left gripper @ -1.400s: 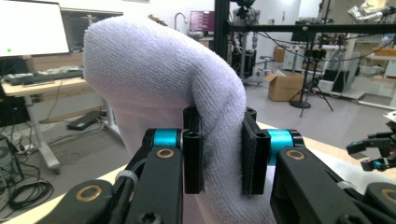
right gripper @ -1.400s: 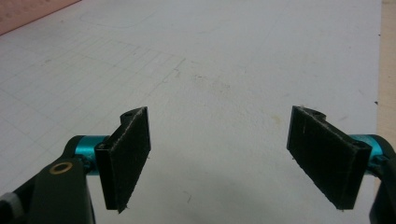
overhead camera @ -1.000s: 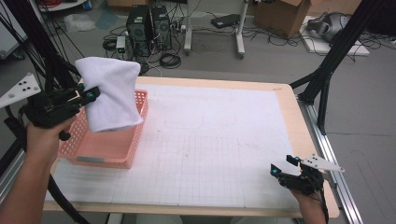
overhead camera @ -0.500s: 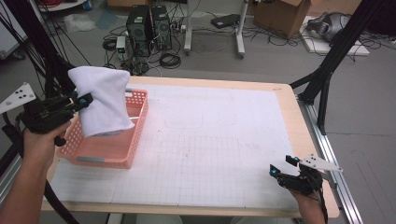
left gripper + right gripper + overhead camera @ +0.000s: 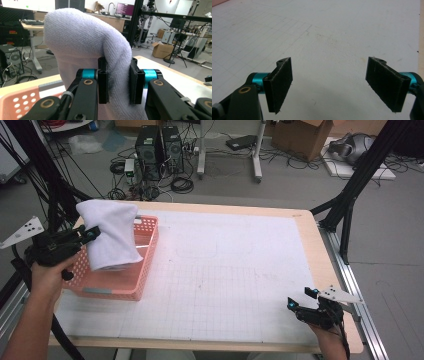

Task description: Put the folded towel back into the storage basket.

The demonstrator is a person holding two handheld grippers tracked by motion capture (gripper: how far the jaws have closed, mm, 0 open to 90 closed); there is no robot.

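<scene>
A white towel (image 5: 111, 236) hangs folded over the pink plastic basket (image 5: 136, 280) at the table's left side. My left gripper (image 5: 90, 234) is shut on the towel's left edge and holds it above the basket, its lower end reaching down inside. In the left gripper view the towel (image 5: 82, 42) bulges up between the two black pads (image 5: 103, 80), which pinch a fold of it. My right gripper (image 5: 300, 300) rests low near the table's front right corner, open. In the right gripper view its gripper (image 5: 337, 85) has nothing between the pads, just the white gridded mat (image 5: 332, 32).
The white gridded mat (image 5: 230, 270) covers most of the wooden table (image 5: 310, 225). Black tripod legs (image 5: 350, 195) stand off the right edge. On the floor behind are computer towers (image 5: 160, 145), cables and a cardboard box (image 5: 300, 135).
My left gripper has drawn the towel leftward and lower, so it now hangs farther into the basket. The right gripper has stayed put.
</scene>
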